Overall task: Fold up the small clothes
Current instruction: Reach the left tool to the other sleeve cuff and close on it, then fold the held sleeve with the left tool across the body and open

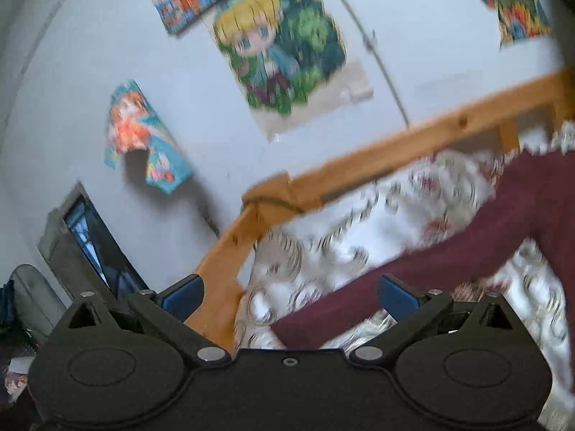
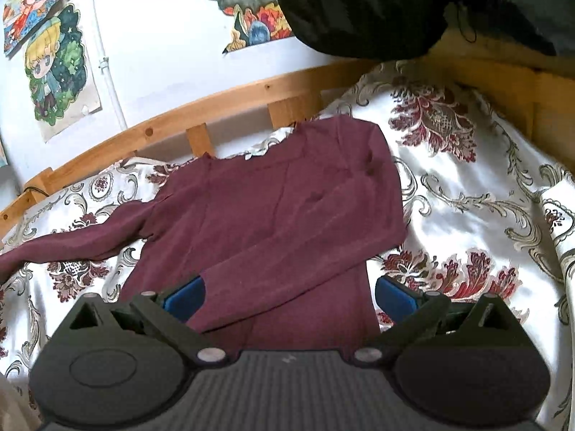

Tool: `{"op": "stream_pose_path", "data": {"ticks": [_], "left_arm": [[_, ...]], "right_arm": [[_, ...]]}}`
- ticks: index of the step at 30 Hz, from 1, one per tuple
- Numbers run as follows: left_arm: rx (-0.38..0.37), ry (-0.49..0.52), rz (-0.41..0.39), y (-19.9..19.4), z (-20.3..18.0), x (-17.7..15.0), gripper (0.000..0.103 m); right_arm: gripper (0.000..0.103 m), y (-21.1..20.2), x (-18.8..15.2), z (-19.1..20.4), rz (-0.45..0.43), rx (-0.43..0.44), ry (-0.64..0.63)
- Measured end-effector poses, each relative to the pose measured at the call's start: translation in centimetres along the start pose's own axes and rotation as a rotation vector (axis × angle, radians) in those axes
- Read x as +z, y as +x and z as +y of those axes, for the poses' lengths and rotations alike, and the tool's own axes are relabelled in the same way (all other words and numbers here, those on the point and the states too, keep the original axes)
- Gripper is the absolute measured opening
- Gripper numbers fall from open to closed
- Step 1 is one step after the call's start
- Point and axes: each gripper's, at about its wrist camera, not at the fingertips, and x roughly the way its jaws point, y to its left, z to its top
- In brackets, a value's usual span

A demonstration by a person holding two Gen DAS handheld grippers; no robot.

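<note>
The right tool hangs low over the hem end of a maroon long-sleeved top, its blue pads spread wide with nothing between them; one pad sits over the cuff of the folded sleeve, the other over the bedspread just past the garment's edge. The top lies flat on a white bedspread with a dark red floral pattern, its long axis running from the tool up toward the wooden bed rail, neckline at the far end. One sleeve is folded diagonally across the body, down toward the tool; the other sleeve stretches out sideways to the left edge of the right wrist view.

The left tool is tilted, so the rail and wall slant across its blurred view. Its pads are also spread apart and hold nothing. That outstretched sleeve runs diagonally through this view, from near the tool up to the right, lying on the same bedspread.

Beyond the bed, cartoon posters hang on the white wall, and a black bundle of fabric sits at the head of the bed.
</note>
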Motion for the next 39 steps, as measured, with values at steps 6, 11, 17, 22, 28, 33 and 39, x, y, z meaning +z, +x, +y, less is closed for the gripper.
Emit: {"op": "stream_pose_path", "data": {"ticks": [6,11,17,22,28,33,39], "left_arm": [[-0.238,-0.041,0.152,5.3,3.5,-1.5,0.102],[-0.179,-0.009,0.253,9.6,2.7,-2.5,0.094],[-0.217,-0.058,0.327,12.2,2.9,-2.8,0.056],[-0.268,-0.078,0.283,10.8,2.9,-2.3,0.017],[-0.376,-0.140,0.247,7.8,3.6,1.4,0.012],[-0.439,-0.265,0.305,4.6,3.6,5.8,0.012],[-0.557,-0.174,0.182,-1.1,-1.0,11.2,0.011]], "right_arm": [[0.103,0.9,-0.3,-0.4,0.041,-0.020,0.021],[0.103,2.0,-0.7,-0.5,0.107,-0.059,0.017],[0.103,2.9,-1.0,-0.9,0.149,-0.069,0.027],[0.103,3.9,-1.0,-0.9,0.188,-0.070,0.033],[0.103,4.0,-1.0,-0.6,0.211,-0.035,0.039],[0.103,3.4,-0.6,-0.9,0.211,-0.010,0.066],[0.103,2.6,-0.1,-1.5,0.203,0.012,0.109]]}}
